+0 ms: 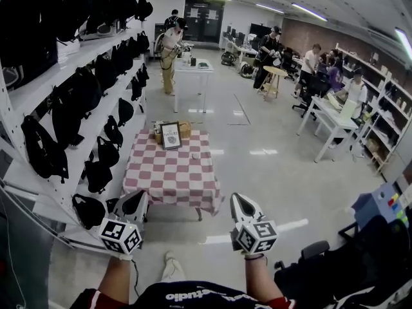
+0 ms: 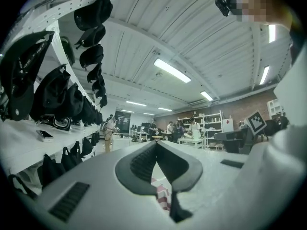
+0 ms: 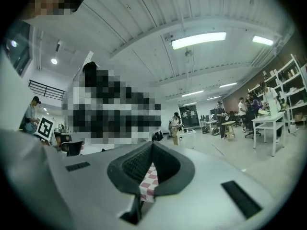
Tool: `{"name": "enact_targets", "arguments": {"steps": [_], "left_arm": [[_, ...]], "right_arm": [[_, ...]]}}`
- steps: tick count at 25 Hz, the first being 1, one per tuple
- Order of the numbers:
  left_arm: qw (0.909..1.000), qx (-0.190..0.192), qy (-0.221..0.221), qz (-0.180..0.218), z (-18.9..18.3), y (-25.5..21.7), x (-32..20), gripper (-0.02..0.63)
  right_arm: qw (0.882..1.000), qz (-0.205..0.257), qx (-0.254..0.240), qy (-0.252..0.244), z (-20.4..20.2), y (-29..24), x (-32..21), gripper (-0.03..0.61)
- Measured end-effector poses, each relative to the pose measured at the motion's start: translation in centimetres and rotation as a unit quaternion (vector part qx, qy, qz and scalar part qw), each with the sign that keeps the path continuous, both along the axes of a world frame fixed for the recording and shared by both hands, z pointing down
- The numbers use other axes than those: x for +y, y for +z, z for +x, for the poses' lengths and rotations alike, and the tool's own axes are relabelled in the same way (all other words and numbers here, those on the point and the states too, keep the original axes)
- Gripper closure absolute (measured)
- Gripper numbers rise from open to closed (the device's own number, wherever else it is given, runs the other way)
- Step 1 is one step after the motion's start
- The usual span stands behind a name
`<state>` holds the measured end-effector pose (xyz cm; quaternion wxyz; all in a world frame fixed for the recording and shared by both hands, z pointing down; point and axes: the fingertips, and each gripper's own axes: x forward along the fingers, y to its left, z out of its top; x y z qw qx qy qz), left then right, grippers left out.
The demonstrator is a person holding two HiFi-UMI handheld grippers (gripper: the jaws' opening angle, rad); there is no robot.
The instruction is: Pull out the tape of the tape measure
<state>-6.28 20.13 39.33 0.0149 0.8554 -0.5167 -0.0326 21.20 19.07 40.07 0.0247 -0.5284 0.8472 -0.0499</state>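
Observation:
A low table with a red-and-white checked cloth [image 1: 172,176] stands on the floor ahead of me. A small pale object [image 1: 195,156] lies on the cloth, too small to identify as the tape measure. Behind it stand a framed marker card [image 1: 170,136] and a cardboard box [image 1: 185,129]. My left gripper [image 1: 142,196] hovers before the table's near left corner, level, its jaws closed tip to tip with nothing between them [image 2: 156,143]. My right gripper [image 1: 237,197] hangs just right of the table's near edge, also shut and empty [image 3: 152,143]. Checked cloth shows below both jaw pairs.
White shelving [image 1: 77,63] hung with black bags [image 1: 67,111] runs along the left, close to the table. Several people stand or sit at white tables [image 1: 325,118] farther back. A dark office chair [image 1: 312,253] and a blue box [image 1: 380,205] sit at my lower right.

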Motion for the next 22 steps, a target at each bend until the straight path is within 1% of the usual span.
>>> {"name": "enact_targets", "arguments": {"steps": [3,6,12,19,22], "left_arm": [[0.9999,0.0,0.012,-0.003,0.3,0.5,-1.3,0.609],[0.9999,0.006,0.012,-0.01,0.0,1.0,-3.0,0.609],[0.9995,0.026,-0.007,-0.018,-1.3,1.3,-7.4,0.609],[0.9986,0.033,-0.023,-0.033,-3.0,2.0,-13.1,0.609],[0.9985,0.033,-0.021,-0.038,-3.4,1.9,-15.1,0.609]], "right_arm": [[1.0,-0.005,-0.009,-0.008,-0.2,0.4,-1.7,0.575],[1.0,-0.011,-0.013,-0.018,-0.8,0.7,-3.6,0.575],[0.999,-0.032,-0.007,-0.021,-1.3,1.6,-8.4,0.575],[0.998,-0.048,-0.007,-0.029,-2.7,1.4,-14.2,0.575],[0.998,-0.053,-0.008,-0.035,-3.5,1.8,-16.7,0.575]]}}
